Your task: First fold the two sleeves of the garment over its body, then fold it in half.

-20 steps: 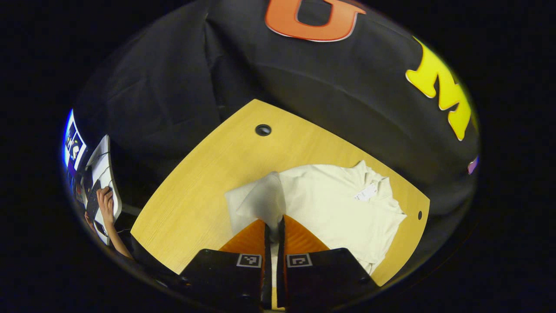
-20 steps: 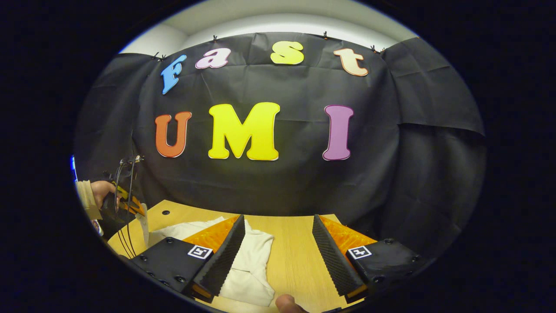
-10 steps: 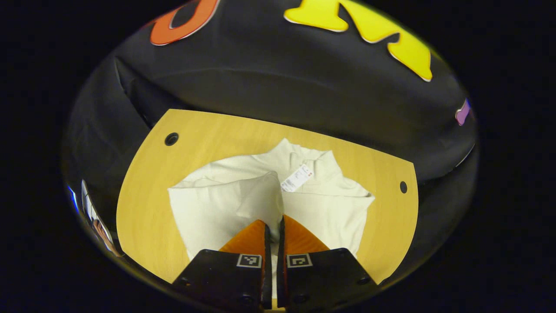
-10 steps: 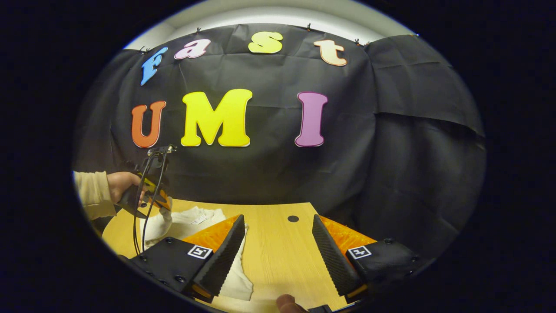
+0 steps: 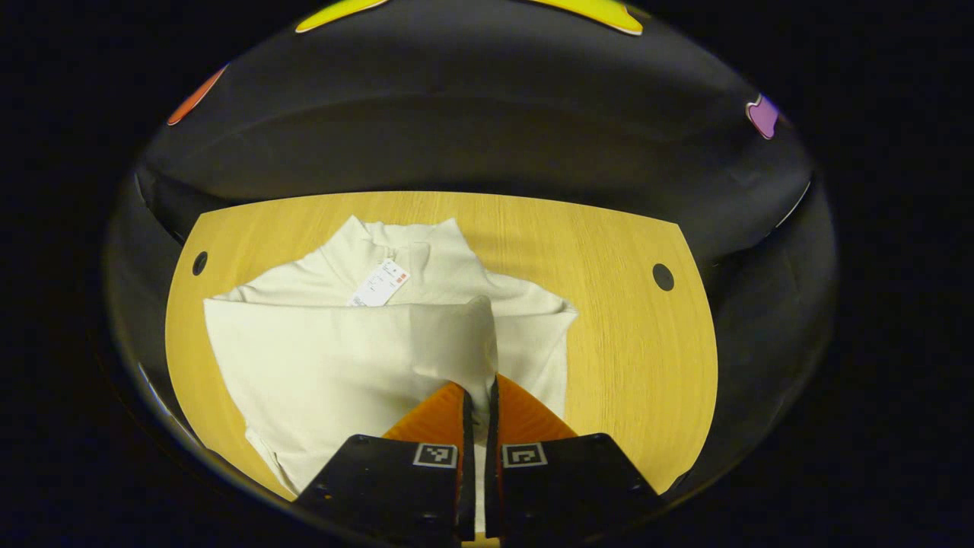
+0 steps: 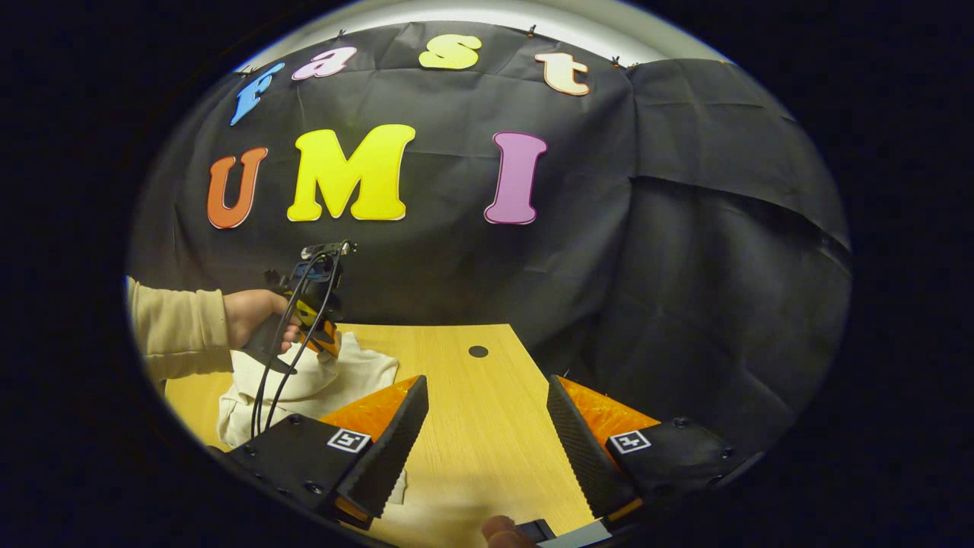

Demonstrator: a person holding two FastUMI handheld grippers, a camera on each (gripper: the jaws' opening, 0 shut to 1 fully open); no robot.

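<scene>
1. In the left gripper view, the left gripper (image 5: 478, 392) is pinching a fold of the white garment (image 5: 335, 358); its fingers are pressed nearly together with cloth between them, so the layer hangs lifted above the body, seemingly to carry it across.
2. Just beyond, the garment is lying on the wooden table (image 5: 624, 358) with its collar toward the wall and a paper tag (image 5: 378, 283) showing near the neck. The lifted layer is covering most of the lower body.
3. In the right gripper view, the right gripper (image 6: 487, 434) is hovering with its fingers wide apart over bare tabletop, holding nothing, probably keeping clear of the fold.
4. Farther off in that view, a hand (image 6: 251, 316) is gripping the left tool over the garment.
5. Whether this lifted layer is a sleeve or the half-fold cannot be settled.
</scene>
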